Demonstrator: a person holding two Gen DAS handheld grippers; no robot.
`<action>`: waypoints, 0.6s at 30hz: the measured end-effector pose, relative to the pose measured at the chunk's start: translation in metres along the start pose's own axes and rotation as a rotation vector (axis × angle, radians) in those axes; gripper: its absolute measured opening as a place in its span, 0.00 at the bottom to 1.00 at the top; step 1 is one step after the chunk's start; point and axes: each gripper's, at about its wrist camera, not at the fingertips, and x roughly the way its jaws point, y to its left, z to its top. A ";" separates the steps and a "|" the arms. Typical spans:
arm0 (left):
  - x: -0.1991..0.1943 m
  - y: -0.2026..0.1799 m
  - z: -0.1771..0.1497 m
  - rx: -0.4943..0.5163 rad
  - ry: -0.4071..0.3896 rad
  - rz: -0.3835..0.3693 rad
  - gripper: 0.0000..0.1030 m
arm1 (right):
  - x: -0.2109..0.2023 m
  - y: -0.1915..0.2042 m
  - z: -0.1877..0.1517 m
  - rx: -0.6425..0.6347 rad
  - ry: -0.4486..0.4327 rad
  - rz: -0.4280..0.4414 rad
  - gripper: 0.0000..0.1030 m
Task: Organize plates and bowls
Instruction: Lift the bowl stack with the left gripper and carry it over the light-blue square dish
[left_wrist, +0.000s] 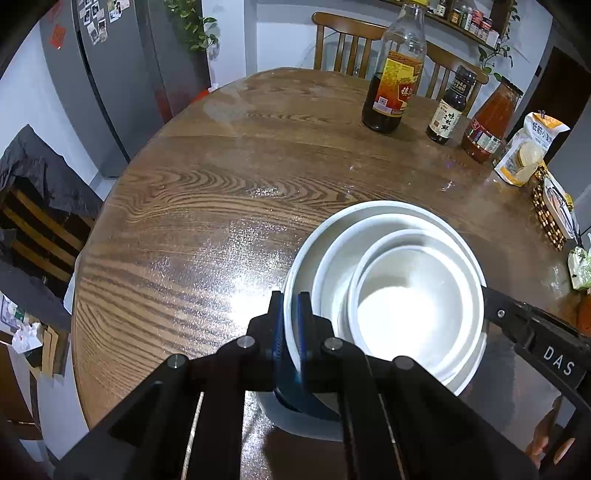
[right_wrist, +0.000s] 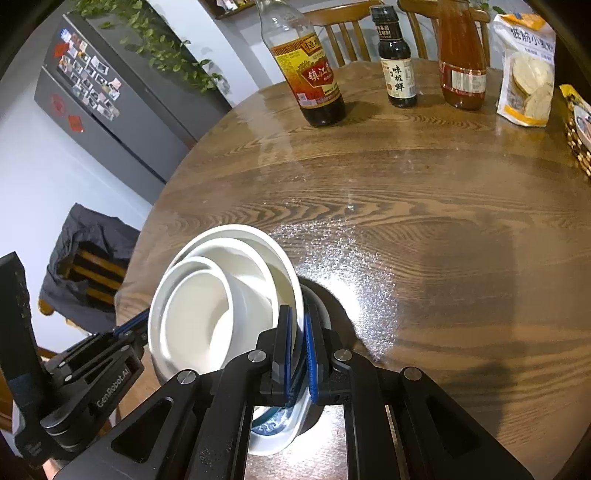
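Note:
A nested stack of white bowls (left_wrist: 399, 295) sits low over the round wooden table (left_wrist: 221, 184), near its front edge. The outermost bowl has a blue pattern on its underside (right_wrist: 273, 428). My left gripper (left_wrist: 290, 299) is shut on the stack's left rim, one finger inside and one outside. My right gripper (right_wrist: 297, 314) is shut on the opposite rim of the same stack of bowls (right_wrist: 207, 302). Each gripper shows in the other's view: the right gripper (left_wrist: 495, 306) at the stack's right side, the left gripper (right_wrist: 133, 326) at its left. I cannot tell whether the stack touches the table (right_wrist: 406, 221).
At the table's far side stand a vinegar bottle (left_wrist: 391, 92), a small dark sauce bottle (left_wrist: 448, 107), a red sauce bottle (left_wrist: 487, 125) and a snack bag (left_wrist: 528, 151). A woven basket (left_wrist: 550, 218) sits at the right edge. Wooden chairs ring the table; a grey fridge (left_wrist: 122, 74) stands left.

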 end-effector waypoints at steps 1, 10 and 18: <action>0.000 0.000 0.000 0.003 -0.003 0.000 0.03 | 0.000 0.000 -0.001 -0.003 -0.001 -0.004 0.11; 0.000 -0.002 0.000 0.012 -0.009 0.008 0.04 | -0.002 0.001 -0.003 -0.018 0.007 -0.047 0.11; 0.000 -0.001 0.000 0.010 -0.009 0.029 0.11 | -0.004 0.009 -0.003 -0.050 0.005 -0.088 0.11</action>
